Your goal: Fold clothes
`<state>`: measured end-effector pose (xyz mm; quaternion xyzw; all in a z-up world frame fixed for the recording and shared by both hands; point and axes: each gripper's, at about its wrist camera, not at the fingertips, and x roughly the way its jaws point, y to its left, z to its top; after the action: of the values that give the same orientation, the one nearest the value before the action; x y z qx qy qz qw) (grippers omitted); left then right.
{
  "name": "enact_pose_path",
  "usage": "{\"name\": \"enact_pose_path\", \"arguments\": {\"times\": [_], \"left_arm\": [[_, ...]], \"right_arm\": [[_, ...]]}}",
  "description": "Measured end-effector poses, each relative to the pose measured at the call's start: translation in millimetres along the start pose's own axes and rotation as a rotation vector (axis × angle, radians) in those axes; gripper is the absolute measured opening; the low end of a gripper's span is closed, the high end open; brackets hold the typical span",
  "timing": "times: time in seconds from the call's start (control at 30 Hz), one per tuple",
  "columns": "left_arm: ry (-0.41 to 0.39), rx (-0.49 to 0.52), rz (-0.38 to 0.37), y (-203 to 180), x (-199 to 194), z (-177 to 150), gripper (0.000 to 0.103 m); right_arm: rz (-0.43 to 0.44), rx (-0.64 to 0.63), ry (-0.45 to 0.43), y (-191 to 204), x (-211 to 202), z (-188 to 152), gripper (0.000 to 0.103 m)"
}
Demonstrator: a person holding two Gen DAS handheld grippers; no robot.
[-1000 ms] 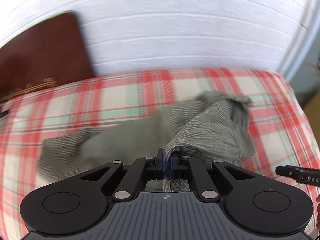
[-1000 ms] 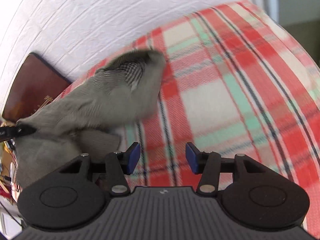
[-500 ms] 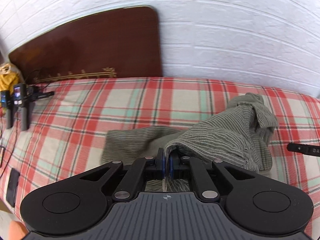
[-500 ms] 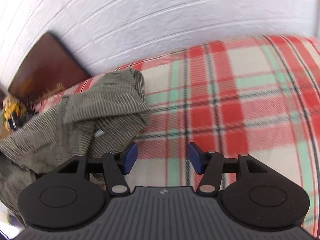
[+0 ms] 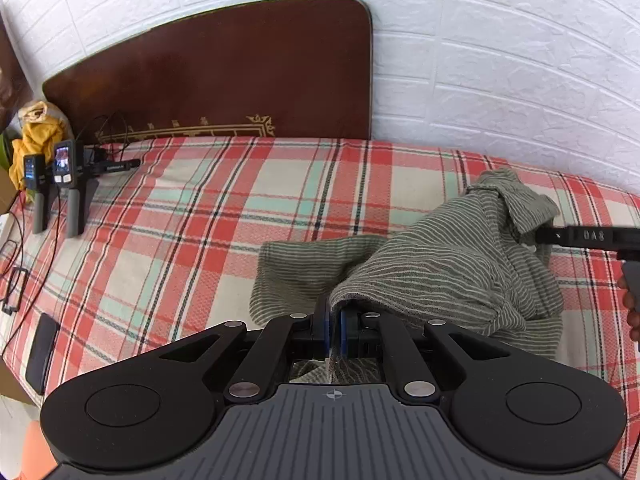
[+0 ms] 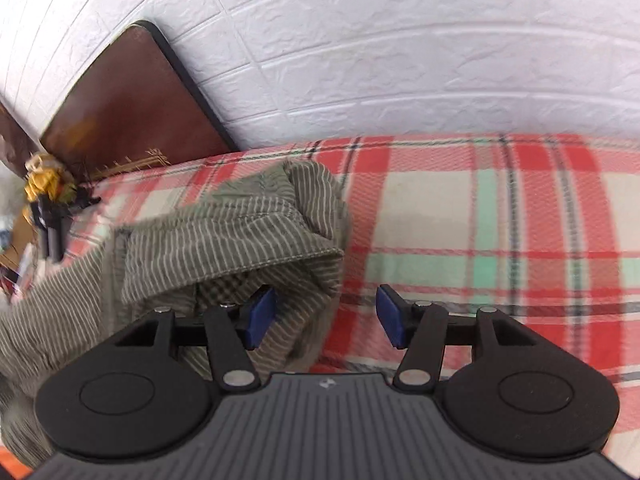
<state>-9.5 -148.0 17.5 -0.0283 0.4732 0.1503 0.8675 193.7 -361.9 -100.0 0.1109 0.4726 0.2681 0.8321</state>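
Our left hand-held gripper [image 5: 334,320] is clenched on a fold of the striped shirt [image 5: 440,264], which lies rumpled on the plaid bed [image 5: 180,240], towards its right side in the left view. Our right hand-held gripper [image 6: 326,316] is released and its jaws are closing; shirt cloth lies by the left pad [image 6: 260,316], unpinched. A brown headboard [image 5: 224,72] stands behind.
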Motion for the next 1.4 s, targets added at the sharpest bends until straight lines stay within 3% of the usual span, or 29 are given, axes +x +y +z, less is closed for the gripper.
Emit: {"name": "enact_pose_path", "arguments": {"times": [0.03,0.1,0.27,0.63,0.9,1.23,1.4], "left_arm": [[0.002,0.001,0.001,0.9,0.6,-0.7,0.0],[0.006,0.003,0.002,2.7,2.0,-1.9,0.0],[0.002,0.0,-0.004,6.2,4.7,0.0,0.0],[-0.119,0.049,-0.088,-14.3,-22.2,26.1,0.0],[-0.216,0.189,-0.218,-53.5,-63.9,38.3,0.001],[-0.358,0.362,-0.432,-92.2,-148.5,43.2,0.001],[-0.366,0.373,-0.456,-88.6,-153.0,44.7,0.002]], "right_arm": [[0.026,0.016,0.011,0.2,3.7,1.6,0.054],[0.067,0.053,0.03,1.1,6.7,3.8,0.005],[0.104,0.088,-0.044,4.6,-23.5,4.9,0.004],[0.192,0.106,-0.325,1.6,-191.6,-5.5,0.004],[0.119,0.053,-0.4,15.0,-307.2,-30.4,0.003],[0.028,0.019,-0.592,57.3,-449.9,-56.7,0.003],[-0.021,-0.061,-0.599,74.5,-448.2,-46.4,0.003]]}}
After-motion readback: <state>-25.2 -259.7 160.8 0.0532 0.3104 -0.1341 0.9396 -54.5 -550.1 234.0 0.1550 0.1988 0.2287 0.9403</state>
